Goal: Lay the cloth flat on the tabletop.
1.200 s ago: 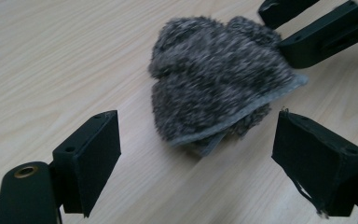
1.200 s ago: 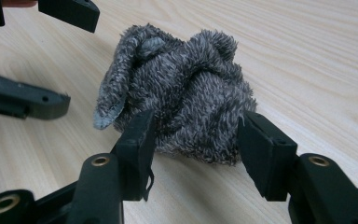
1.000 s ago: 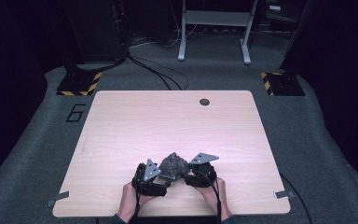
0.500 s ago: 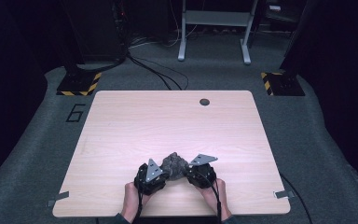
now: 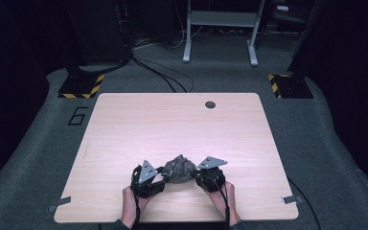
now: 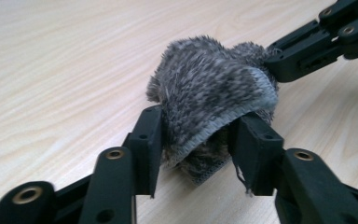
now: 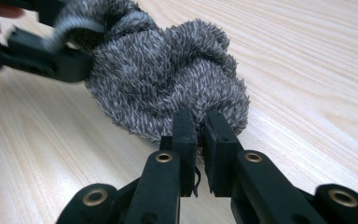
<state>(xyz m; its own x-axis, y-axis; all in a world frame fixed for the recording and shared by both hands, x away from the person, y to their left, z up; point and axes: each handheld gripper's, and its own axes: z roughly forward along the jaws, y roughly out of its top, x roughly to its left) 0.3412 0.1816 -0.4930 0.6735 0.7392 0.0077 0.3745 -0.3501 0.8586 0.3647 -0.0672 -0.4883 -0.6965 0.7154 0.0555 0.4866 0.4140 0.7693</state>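
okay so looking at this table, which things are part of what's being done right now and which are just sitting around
In use:
- fuzzy grey cloth, bunched up near the table's front edge
- left gripper, jaws closed on one end of the cloth
- right gripper, pinching the other end

Just lying about:
- table
- dark round hole near its far edge
- cables on the floor
- metal stand behind

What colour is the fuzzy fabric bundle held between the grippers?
The fuzzy fabric bundle is mottled grey, dark and light flecks; clearest in the right gripper view.

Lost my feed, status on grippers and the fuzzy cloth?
Left gripper shut on grey fuzzy cloth, jaws just closing. Right gripper pinching its other side. Table clear around.
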